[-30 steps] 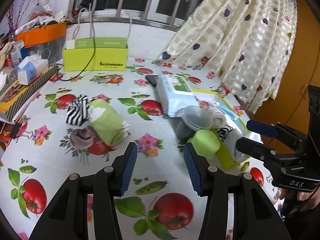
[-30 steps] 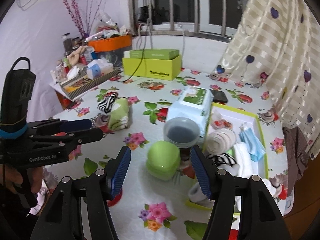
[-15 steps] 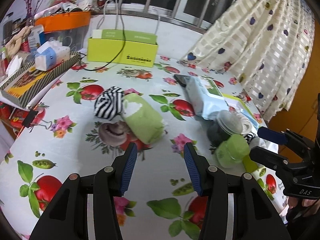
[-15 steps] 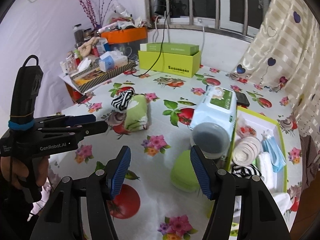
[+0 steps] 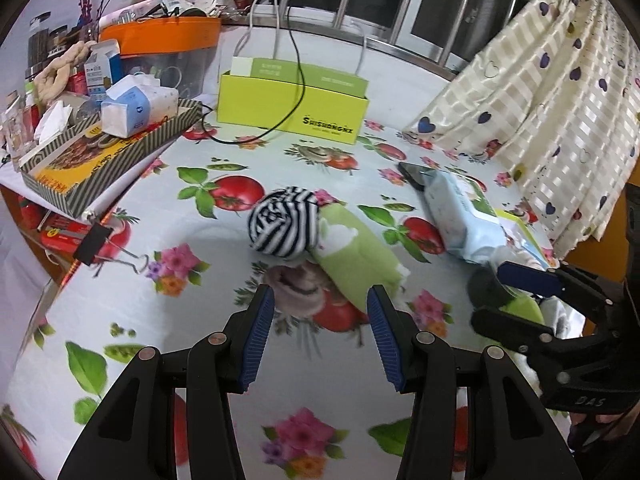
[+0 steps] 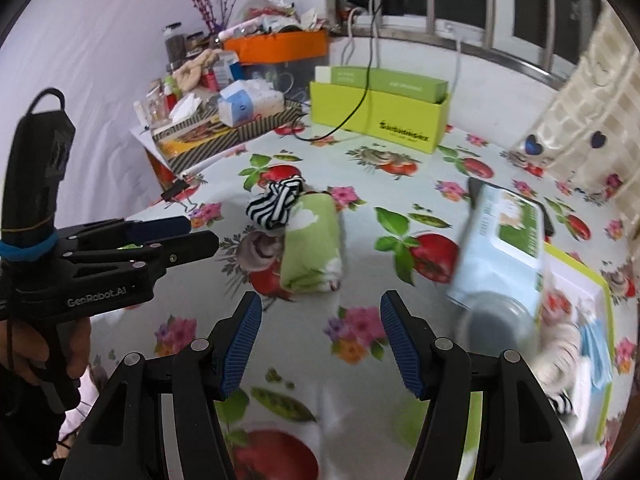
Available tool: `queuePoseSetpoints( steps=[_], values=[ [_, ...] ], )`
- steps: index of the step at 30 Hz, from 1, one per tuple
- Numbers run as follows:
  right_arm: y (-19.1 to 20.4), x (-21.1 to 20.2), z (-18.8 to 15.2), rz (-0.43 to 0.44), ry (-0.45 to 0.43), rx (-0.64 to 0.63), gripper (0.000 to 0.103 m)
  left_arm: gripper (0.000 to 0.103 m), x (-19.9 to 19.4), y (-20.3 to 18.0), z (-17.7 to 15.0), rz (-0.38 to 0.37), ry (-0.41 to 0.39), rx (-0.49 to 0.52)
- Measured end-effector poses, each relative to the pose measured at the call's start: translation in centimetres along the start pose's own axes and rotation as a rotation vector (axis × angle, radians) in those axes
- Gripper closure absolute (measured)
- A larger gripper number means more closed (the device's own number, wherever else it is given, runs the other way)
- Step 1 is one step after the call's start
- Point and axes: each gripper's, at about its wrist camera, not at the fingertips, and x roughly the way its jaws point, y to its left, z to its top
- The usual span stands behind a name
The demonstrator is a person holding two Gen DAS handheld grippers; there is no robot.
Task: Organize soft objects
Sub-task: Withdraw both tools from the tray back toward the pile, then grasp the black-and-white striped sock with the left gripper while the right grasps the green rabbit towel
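1. On the flowered tablecloth (image 5: 200,364), a green rolled towel (image 5: 356,256) lies touching a striped sock ball (image 5: 285,224) and a grey sock (image 5: 296,292).
2. Left gripper (image 5: 320,334), released and empty, is nearer; the towel's long axis slants away leftward.
3. Right gripper (image 6: 321,342) also gapes, empty.

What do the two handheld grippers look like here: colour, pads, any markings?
Both are black plastic with silver pivot screws and ribbed blue pads. The left gripper reads "GenRobot.AI" on its side and has a blue band round its upright black handle. The right gripper shows "DAS" lettering.
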Motion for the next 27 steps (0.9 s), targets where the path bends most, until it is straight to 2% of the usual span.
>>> queuePoseSetpoints(
  steps=[13,23,25,26,27],
  values=[
    [0.0,7.3,3.1,0.012,0.047,0.054,0.041,0.053,2.2,3.0,2.0,-0.014,0.021,-0.015],
    [0.0,11.2,3.3,-0.002,0.107,0.063,0.041,0.053,4.2,3.8,3.3,-0.023,0.031,-0.034],
    [0.0,11.5,3.1,0.011,0.117,0.069,0.049,0.053,4.6,4.0,3.5,-0.026,0.031,-0.039],
    [0.0,11.6,2.9,0.006,0.117,0.069,0.060,0.053,5.0,4.0,3.6,-0.025,0.033,-0.042],
    [0.0,11.6,2.8,0.006,0.116,0.070,0.062,0.053,5.3,4.1,3.7,-0.024,0.035,-0.046]
  ],
)
